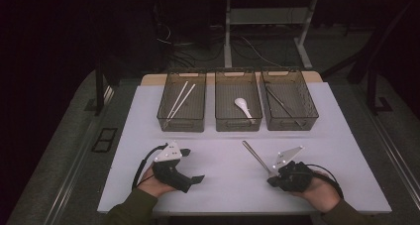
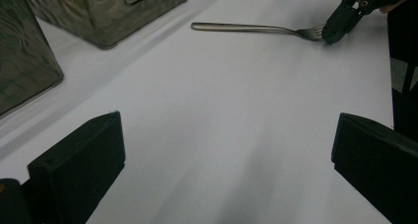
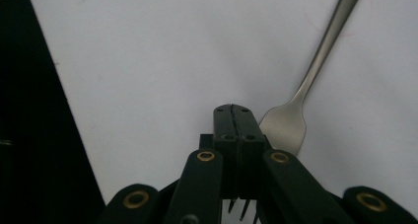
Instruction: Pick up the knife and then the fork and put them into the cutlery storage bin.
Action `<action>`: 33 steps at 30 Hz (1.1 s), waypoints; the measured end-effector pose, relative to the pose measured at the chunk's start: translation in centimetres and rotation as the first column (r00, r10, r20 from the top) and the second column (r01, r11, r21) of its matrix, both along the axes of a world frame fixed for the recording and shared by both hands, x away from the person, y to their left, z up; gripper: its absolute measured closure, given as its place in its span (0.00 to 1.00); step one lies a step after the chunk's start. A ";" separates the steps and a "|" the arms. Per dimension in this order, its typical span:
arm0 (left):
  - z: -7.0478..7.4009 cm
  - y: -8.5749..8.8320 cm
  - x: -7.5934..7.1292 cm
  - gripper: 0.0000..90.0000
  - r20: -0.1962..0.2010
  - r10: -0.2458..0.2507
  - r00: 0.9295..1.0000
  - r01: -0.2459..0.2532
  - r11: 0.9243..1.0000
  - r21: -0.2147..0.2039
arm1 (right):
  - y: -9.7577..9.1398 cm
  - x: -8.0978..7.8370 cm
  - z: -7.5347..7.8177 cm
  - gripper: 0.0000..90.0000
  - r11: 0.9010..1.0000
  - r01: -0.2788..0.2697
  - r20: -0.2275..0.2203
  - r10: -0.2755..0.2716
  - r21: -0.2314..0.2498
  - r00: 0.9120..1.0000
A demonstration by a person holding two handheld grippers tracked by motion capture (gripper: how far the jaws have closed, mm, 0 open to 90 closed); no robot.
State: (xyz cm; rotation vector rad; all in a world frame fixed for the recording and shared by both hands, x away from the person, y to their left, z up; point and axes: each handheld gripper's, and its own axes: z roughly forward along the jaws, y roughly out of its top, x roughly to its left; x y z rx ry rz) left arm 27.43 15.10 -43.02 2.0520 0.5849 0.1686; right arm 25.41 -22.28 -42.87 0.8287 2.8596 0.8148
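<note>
White sheeting covers the desk [image 1: 223, 185], with dark floor and cables behind it. Three mesh baskets stand in a row at the far side: the left basket [image 1: 182, 123] holds pale chopsticks [image 1: 180, 100], the middle basket [image 1: 238, 123] a white spoon [image 1: 243, 106], the right basket [image 1: 289, 122] dark chopsticks [image 1: 281, 105]. A metal fork [image 1: 256, 156] lies on the bare desk in front of them, handle pointing toward the baskets, tines toward the person. The right hand-held gripper [image 3: 232, 116] sits low at the fork's head [image 3: 284, 128] — its jaws are pressed together with nothing between them, their tips just beside the head and over the tines, not clamped on it. The left hand-held gripper [image 1: 194, 180] rests well apart to the left — its jaws stand wide, bare desk between them.
</note>
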 end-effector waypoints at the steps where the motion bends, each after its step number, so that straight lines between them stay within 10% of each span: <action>1: 0.0 0.0 0.0 0.00 0.000 0.000 1.000 0.000 1.000 -0.001 | -0.1 0.1 0.0 0.99 1.000 0.000 0.004 0.000 -0.007 1.000; 19: 0.0 -0.1 0.0 0.00 -0.002 -0.002 1.000 0.002 1.000 0.002 | -3.9 2.9 -0.1 0.99 0.983 0.152 0.079 -0.144 -0.107 0.986; 33: 0.0 -0.1 0.1 0.00 -0.003 0.000 1.000 0.000 1.000 0.003 | -2.7 6.1 2.0 0.88 0.993 0.050 0.027 -0.047 -0.108 0.999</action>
